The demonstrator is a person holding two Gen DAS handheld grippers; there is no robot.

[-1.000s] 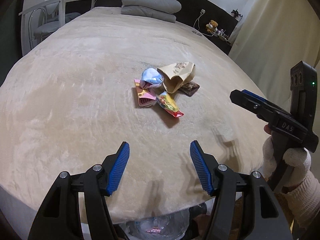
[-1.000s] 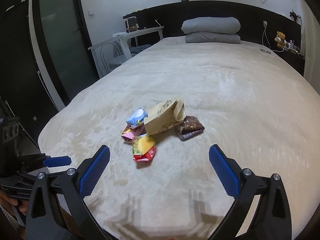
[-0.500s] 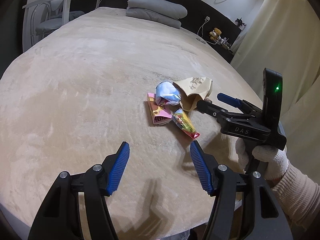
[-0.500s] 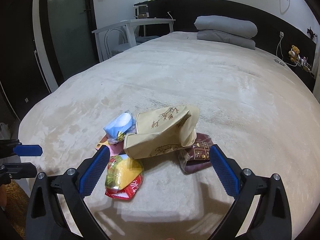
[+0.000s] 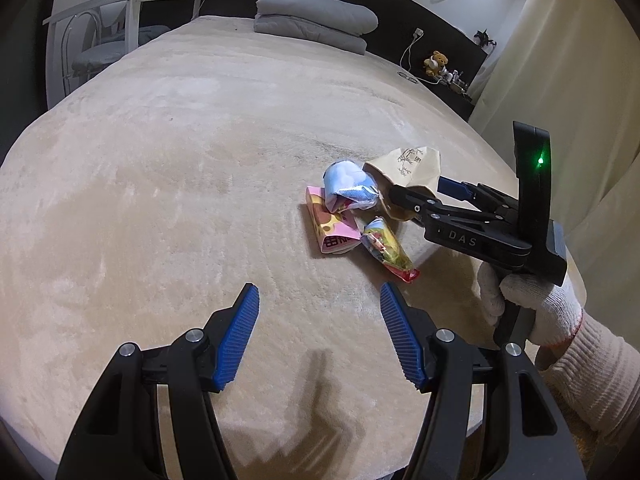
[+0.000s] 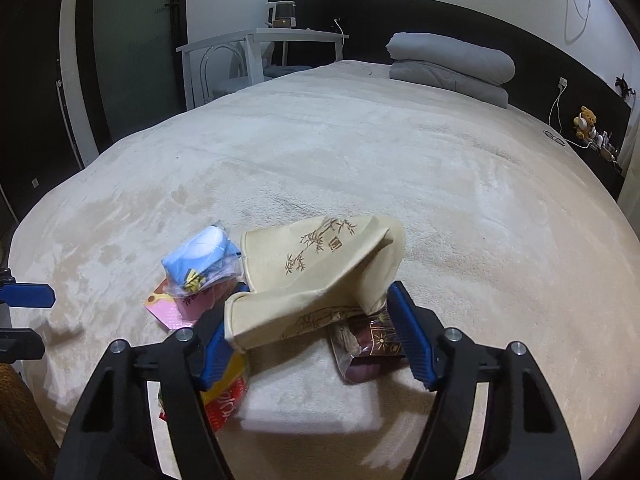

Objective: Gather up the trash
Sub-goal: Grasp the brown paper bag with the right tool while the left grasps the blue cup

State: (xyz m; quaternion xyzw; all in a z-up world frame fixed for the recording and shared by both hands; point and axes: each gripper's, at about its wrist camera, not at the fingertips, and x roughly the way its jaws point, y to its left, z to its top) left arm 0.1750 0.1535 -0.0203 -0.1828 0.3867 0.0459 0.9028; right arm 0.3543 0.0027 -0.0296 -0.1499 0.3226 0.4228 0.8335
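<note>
Right tool (image 6: 316,320): now spread wide around the beige paper bag (image 6: 316,268), a blue pad at each of the bag's near edges; whether the pads touch it cannot be told.
Right tool from the left camera (image 5: 416,196): held by a white-gloved hand (image 5: 532,304), reaching in from the right over the bed's edge.
Left tool (image 5: 320,332): spread, nothing between its pads, hanging over bare blanket near the bed's near edge.
Trash pile: bag on top; brown wrapper (image 6: 368,344) under its right side; blue-and-white packet (image 6: 204,260) just left of it, lying on a pink packet (image 6: 176,308); yellow-and-red wrapper (image 6: 226,392) nearest, under the right tool's left finger.
Pile position: right of the bed's middle, nearer the right edge.
Open room: bare beige blanket (image 5: 180,184) stretches left and far from the pile.
Far end: folded grey quilt (image 6: 452,68) by the dark headboard.
Left side: white desk (image 6: 272,40) beyond the bed's edge.
</note>
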